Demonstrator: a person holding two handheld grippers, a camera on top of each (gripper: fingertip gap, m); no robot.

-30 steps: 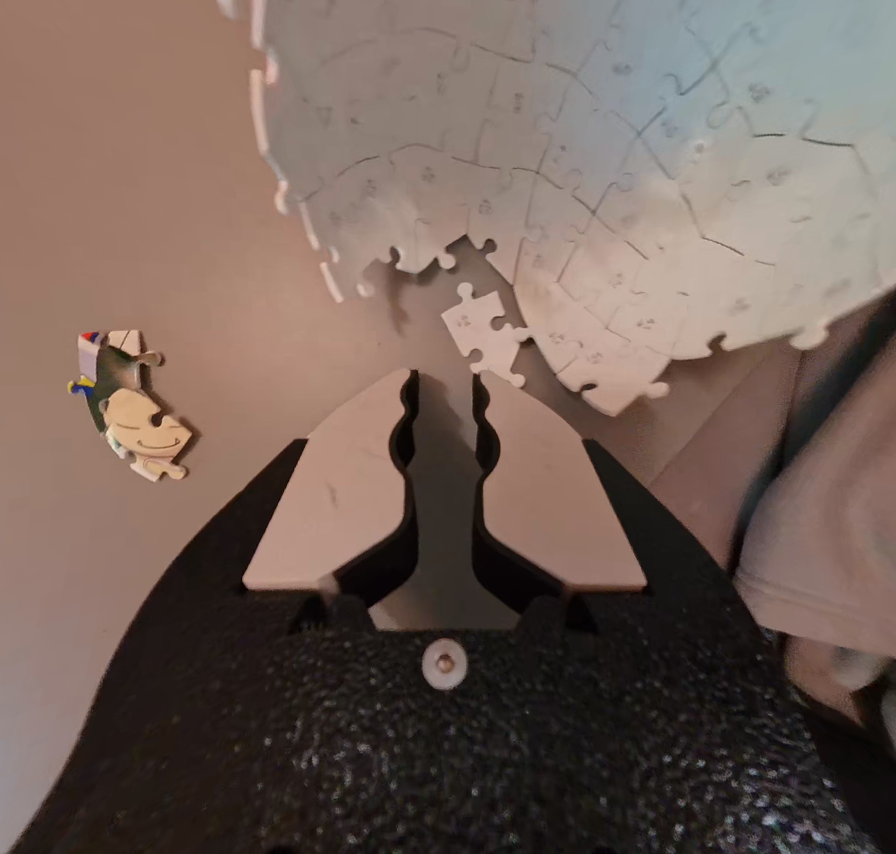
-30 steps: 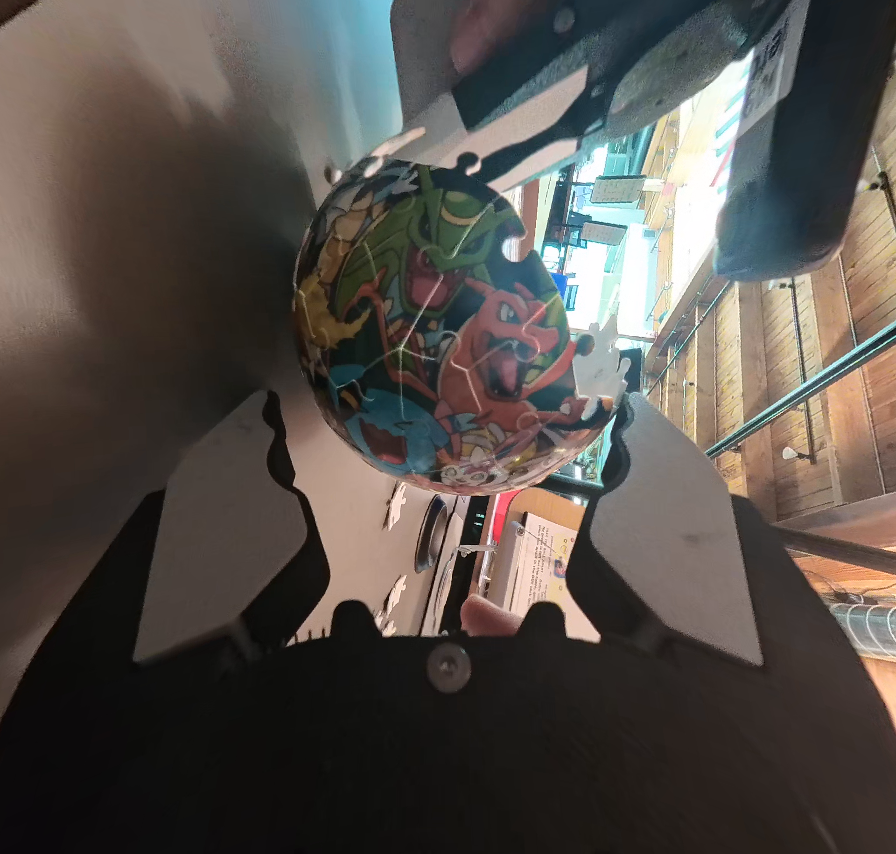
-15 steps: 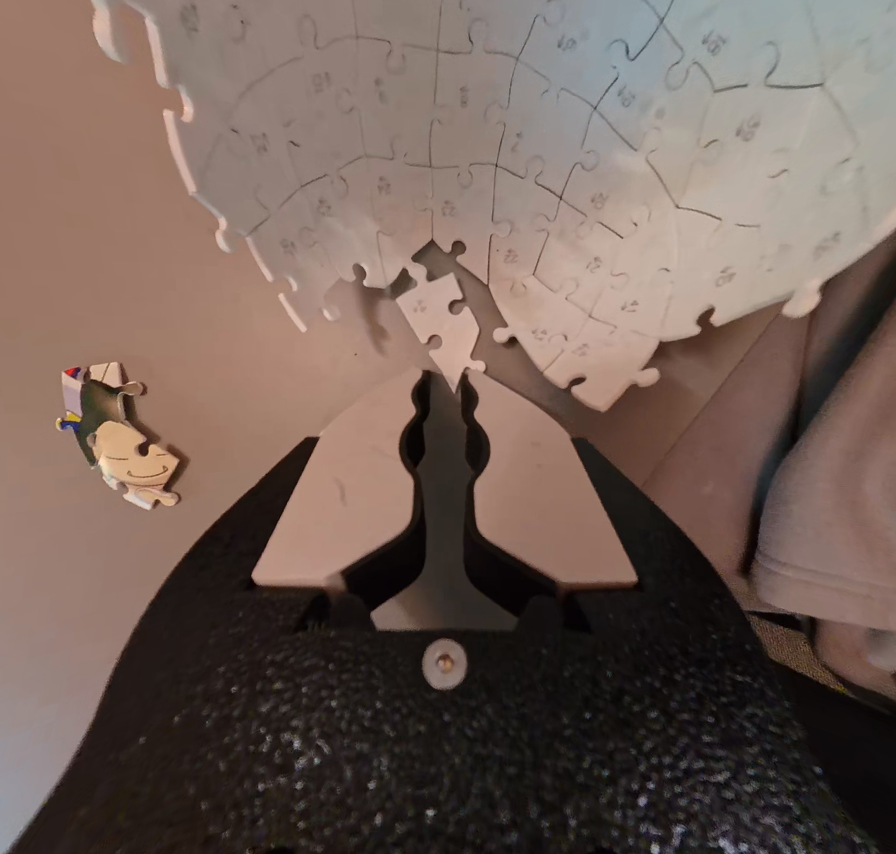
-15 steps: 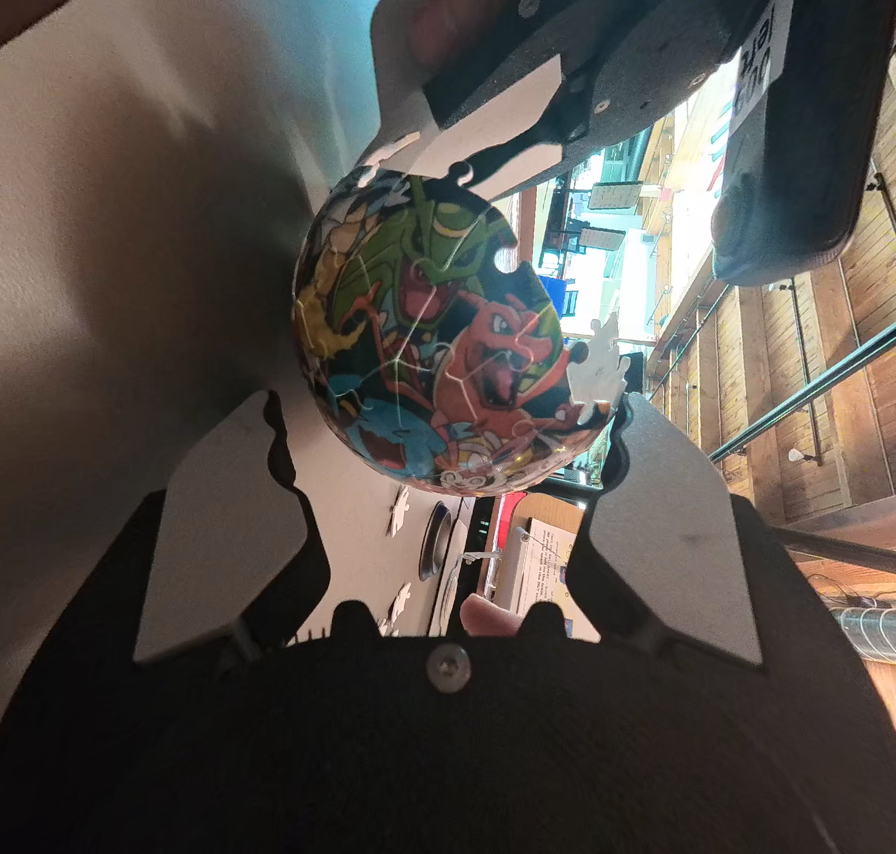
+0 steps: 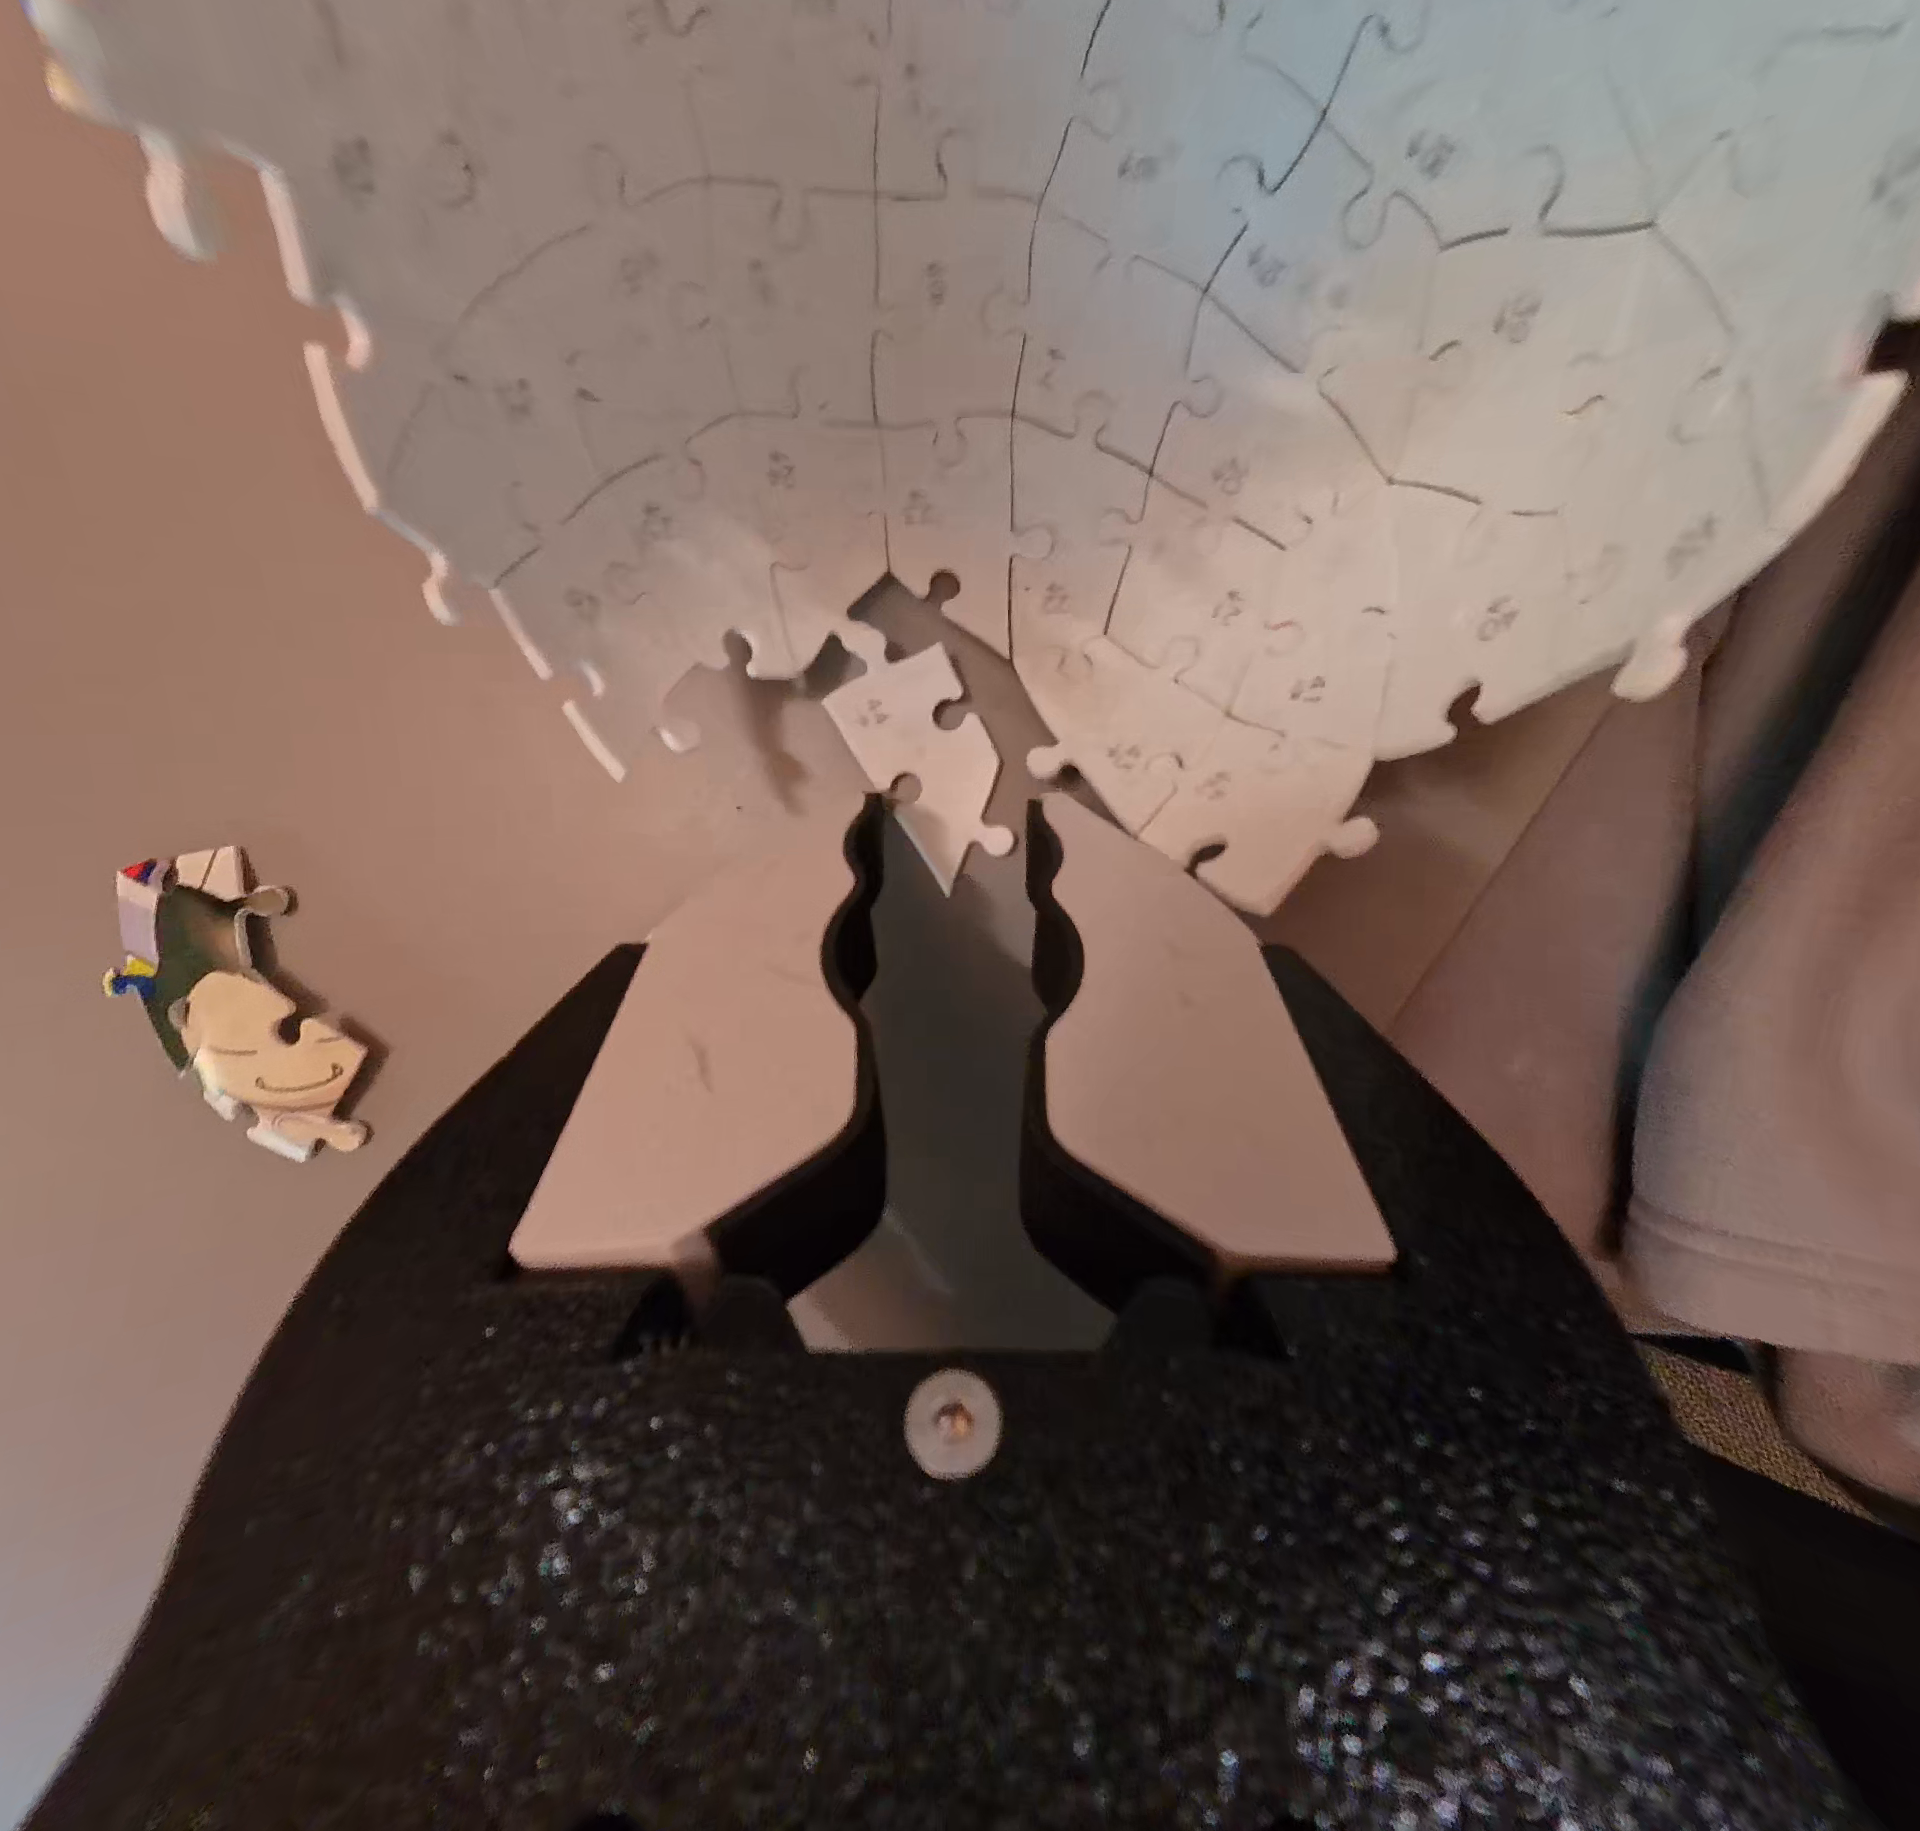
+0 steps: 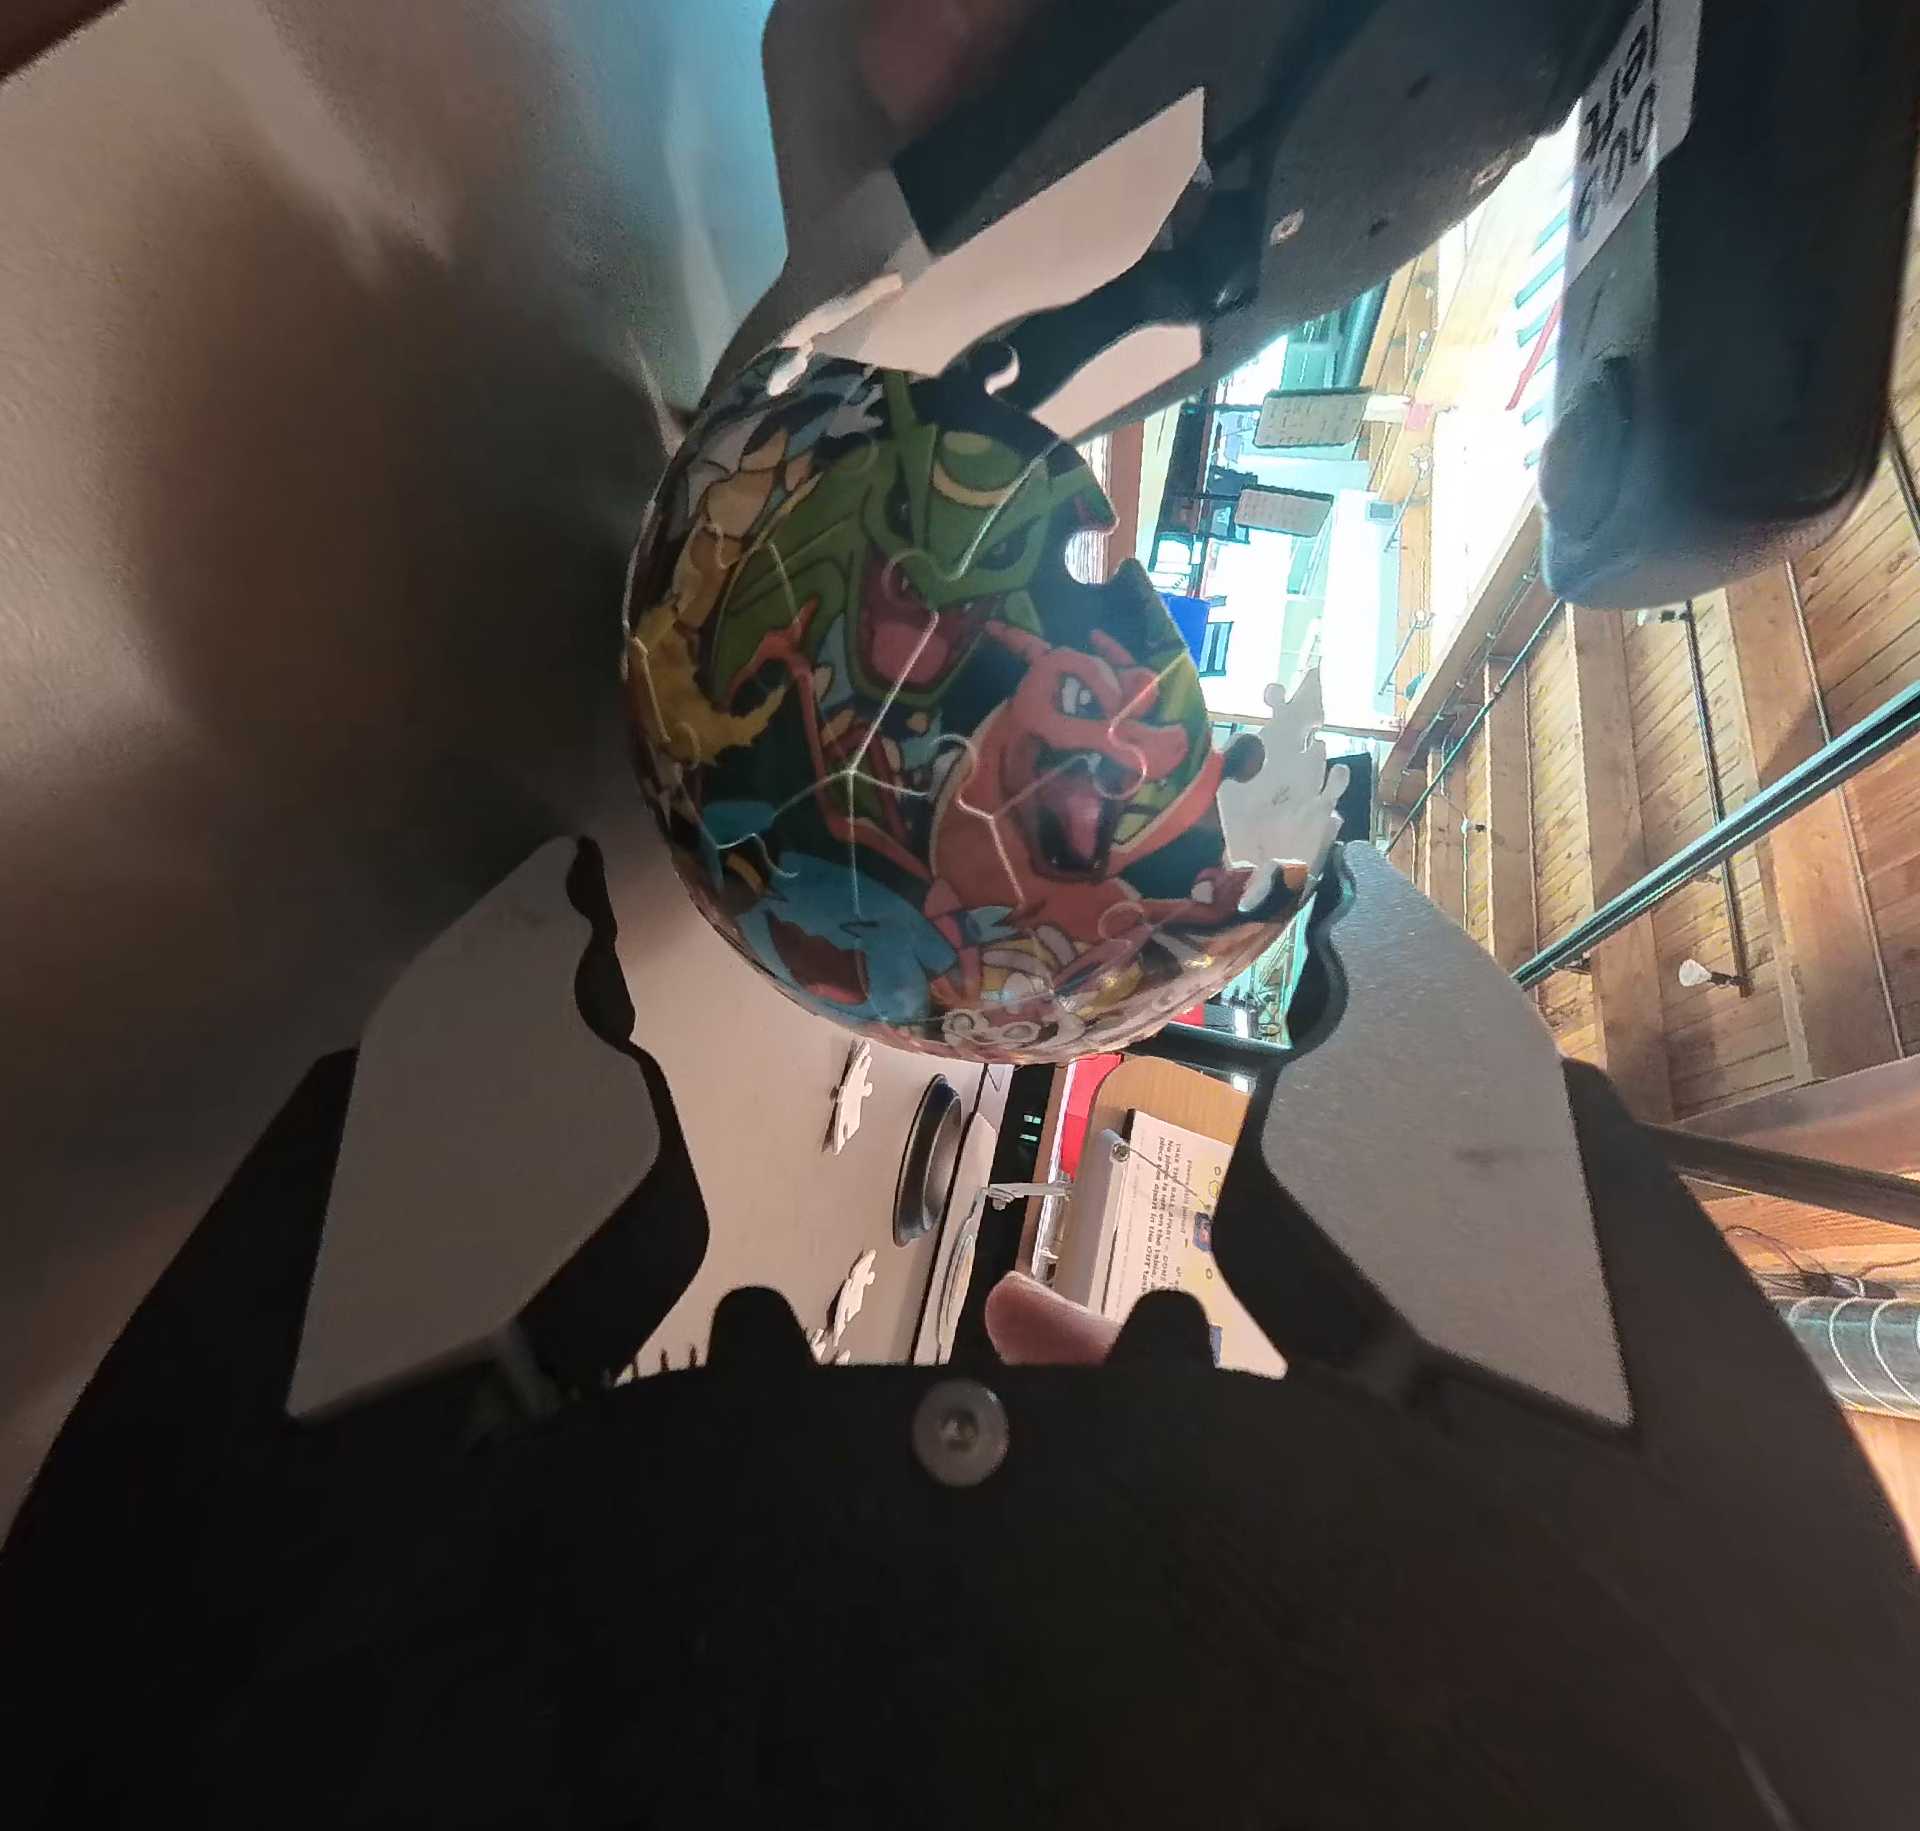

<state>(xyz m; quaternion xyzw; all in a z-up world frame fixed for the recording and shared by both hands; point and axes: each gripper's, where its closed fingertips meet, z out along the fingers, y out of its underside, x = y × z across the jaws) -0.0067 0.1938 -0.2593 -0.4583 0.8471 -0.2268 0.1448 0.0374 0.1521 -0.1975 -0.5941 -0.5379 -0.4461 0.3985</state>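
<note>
A hollow puzzle ball, partly built, shows its colourful cartoon outside in the right wrist view and its white inside in the left wrist view. My right gripper is spread wide around the ball and holds it beside the table; its right fingertip touches the jagged rim. My left gripper is shut on the lower end of a white puzzle piece, which sits just below a notch in the rim. The left gripper and its piece also show at the ball's top.
Two joined colourful pieces lie on the table to the left. A grey sleeve is at the right. White loose pieces, a dark round dish and a clipped paper sheet lie beyond the ball.
My left gripper has carried the white piece left along the rim and closer to the notch, so the ball's inside looms larger. The right gripper and ball have barely moved.
</note>
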